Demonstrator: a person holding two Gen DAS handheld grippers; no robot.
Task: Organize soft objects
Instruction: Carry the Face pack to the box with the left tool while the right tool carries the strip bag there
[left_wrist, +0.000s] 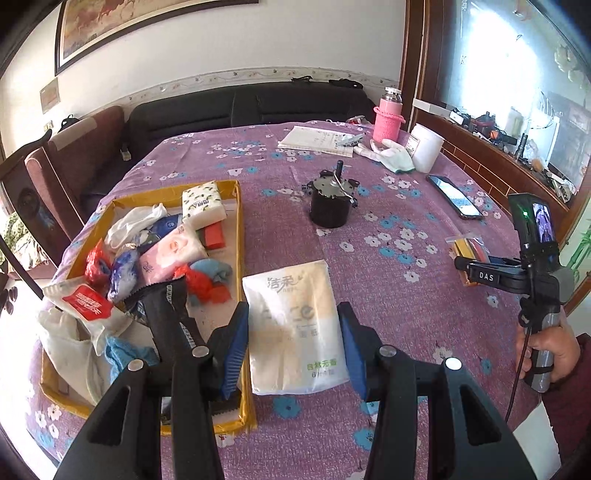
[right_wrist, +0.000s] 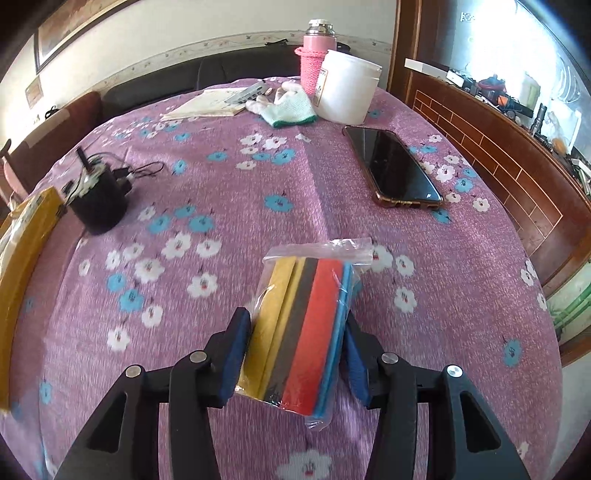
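Beside cardboard tray (left_wrist: 236, 229), left gripper (left_wrist: 293, 343) jaws pinched tissue pack (left_wrist: 295, 328) for tray; right gripper (right_wrist: 295, 354) jaws clamped bagged sponges (right_wrist: 303, 325), prob. same destination.

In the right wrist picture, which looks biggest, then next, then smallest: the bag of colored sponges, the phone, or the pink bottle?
1. Bag of colored sponges, but it sits nearest the camera, between the right gripper's pads, so it may only look biggest.
2. Phone.
3. Pink bottle, farthest away.

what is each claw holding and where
Left claw: tissue pack, by its long sides. Right claw: sponge bag, by its near end.
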